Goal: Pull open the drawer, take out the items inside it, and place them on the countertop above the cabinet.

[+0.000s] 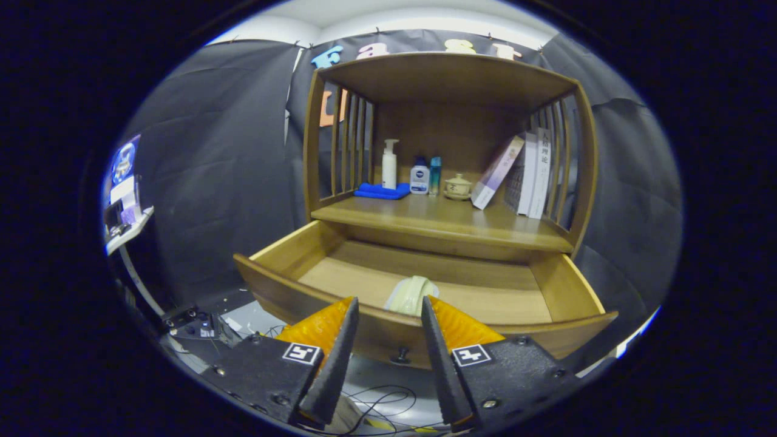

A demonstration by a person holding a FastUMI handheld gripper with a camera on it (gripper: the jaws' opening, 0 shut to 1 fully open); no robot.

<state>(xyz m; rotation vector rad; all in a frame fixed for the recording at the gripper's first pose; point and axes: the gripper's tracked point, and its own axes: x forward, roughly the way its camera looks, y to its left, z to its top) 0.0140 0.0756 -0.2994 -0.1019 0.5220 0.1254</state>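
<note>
The wooden drawer (564,285) of the cabinet stands pulled open, its curved front panel just ahead of my fingers. Inside it lies a pale cream-coloured soft item (411,294), near the drawer's front and in line with the gap between my fingers. My gripper (388,306) is open, held in front of and slightly above the drawer front, with nothing between its fingers. A small dark knob (400,355) hangs under the drawer front between the fingers. The countertop (425,218) above the drawer is a wooden shelf.
On the countertop stand a white pump bottle (389,164), a folded blue cloth (382,191), two small bottles (420,178), a lidded cup (458,186) and leaning books (528,173). Slatted side walls enclose the shelf. Cables (376,403) lie on the floor below.
</note>
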